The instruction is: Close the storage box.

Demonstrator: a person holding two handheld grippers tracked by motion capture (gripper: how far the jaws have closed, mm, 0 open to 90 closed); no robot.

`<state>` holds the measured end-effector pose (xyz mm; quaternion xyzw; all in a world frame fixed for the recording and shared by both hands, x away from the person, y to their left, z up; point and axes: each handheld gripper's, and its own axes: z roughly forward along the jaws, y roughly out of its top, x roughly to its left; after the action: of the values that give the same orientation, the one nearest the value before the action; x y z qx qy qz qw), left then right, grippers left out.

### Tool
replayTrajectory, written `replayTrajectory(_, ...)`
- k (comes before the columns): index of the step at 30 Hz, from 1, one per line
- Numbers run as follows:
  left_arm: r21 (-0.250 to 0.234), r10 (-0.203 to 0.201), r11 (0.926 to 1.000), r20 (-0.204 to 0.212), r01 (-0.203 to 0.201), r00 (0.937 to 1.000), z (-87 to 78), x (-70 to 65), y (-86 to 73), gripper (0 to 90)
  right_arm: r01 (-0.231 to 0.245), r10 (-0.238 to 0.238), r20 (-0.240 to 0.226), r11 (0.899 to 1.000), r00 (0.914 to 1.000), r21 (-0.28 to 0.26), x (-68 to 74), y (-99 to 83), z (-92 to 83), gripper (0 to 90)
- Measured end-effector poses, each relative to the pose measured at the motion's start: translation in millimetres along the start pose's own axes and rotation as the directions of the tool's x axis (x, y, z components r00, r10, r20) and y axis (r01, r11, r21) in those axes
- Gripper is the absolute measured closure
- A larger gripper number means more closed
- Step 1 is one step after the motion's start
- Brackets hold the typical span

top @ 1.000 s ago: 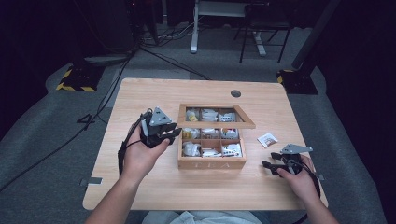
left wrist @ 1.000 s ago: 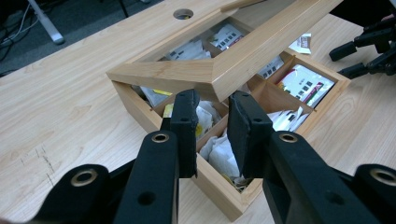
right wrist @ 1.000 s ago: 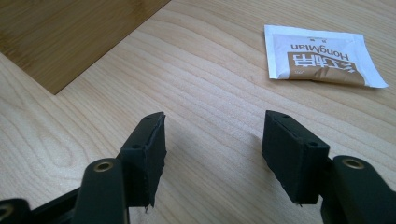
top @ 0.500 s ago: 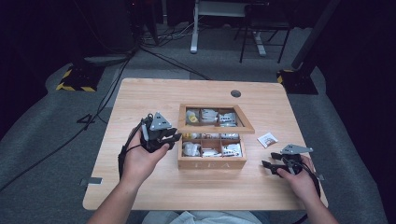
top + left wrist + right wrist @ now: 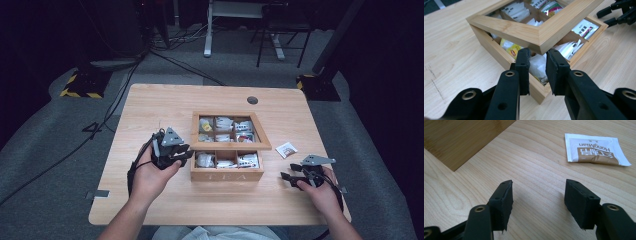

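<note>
A wooden tea box [image 5: 227, 175] marked TEA stands mid-table, its compartments holding several sachets. Its window-frame lid [image 5: 230, 146] hangs part-raised over the box. My left gripper [image 5: 187, 151] is at the box's left front, shut on the lid's near corner [image 5: 539, 47], with the jaw tips on either side of it [image 5: 538, 52]. Under the lid I see a yellow sachet [image 5: 510, 50] and white ones. My right gripper [image 5: 288, 171] rests low over the table to the right of the box, open and holding nothing [image 5: 537, 190]. A loose white-and-brown sachet [image 5: 286, 149] [image 5: 596, 151] lies just beyond it.
The box's dark wooden side [image 5: 461, 140] is off to the left of the right gripper. The other gripper [image 5: 621, 11] shows past the box. A cable hole [image 5: 252, 100] sits at the table's far edge. Desk legs and cables lie on the floor beyond.
The left gripper has come a little toward the person, and the lid's front edge has come down closer to the box. The right gripper has stayed put.
</note>
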<state>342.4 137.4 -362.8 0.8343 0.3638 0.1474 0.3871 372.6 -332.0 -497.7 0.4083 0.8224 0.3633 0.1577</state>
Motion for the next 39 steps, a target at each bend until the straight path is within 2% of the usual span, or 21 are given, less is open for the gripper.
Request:
replayTrajectory(12, 0.037, -0.003, 0.9993, 0.016, 0.002, 0.9999, 7.6, -2.1, -12.3, 72.9, -0.003, 0.003, -0.003, 1.0, 1.0, -0.001, -0.4, -0.6, -0.6, 40.8)
replayTrajectory(23, 0.06, -0.032, 0.9978, 0.047, 0.029, 0.9984, 19.6, -3.5, -24.9, 75.8, -0.007, 0.007, -0.002, 1.0, 1.0, -0.002, -0.4, -1.3, -1.3, 40.8)
replayTrajectory(33, 0.09, -0.041, 0.9953, 0.052, 0.036, 0.9978, 24.4, -5.4, -33.5, 75.2, -0.012, 0.012, -0.004, 1.0, 0.9999, -0.007, -0.9, -2.0, -1.7, 40.8)
replayTrajectory(34, 0.091, -0.032, 0.9954, 0.049, 0.028, 0.9983, 24.4, -4.8, -33.7, 75.2, -0.011, 0.011, -0.003, 1.0, 0.9999, -0.007, -0.9, -2.0, -1.6, 40.8)
replayTrajectory(37, 0.099, -0.044, 0.9944, 0.056, 0.038, 0.9974, 25.9, -5.7, -35.6, 75.1, -0.012, 0.012, -0.002, 1.0, 0.9999, -0.007, -0.8, -2.0, -1.6, 40.6)
replayTrajectory(39, 0.101, -0.036, 0.9944, 0.055, 0.03, 0.9978, 26.1, -5.3, -35.8, 75.0, -0.011, 0.011, -0.002, 1.0, 0.9999, -0.007, -0.7, -2.0, -1.6, 40.6)
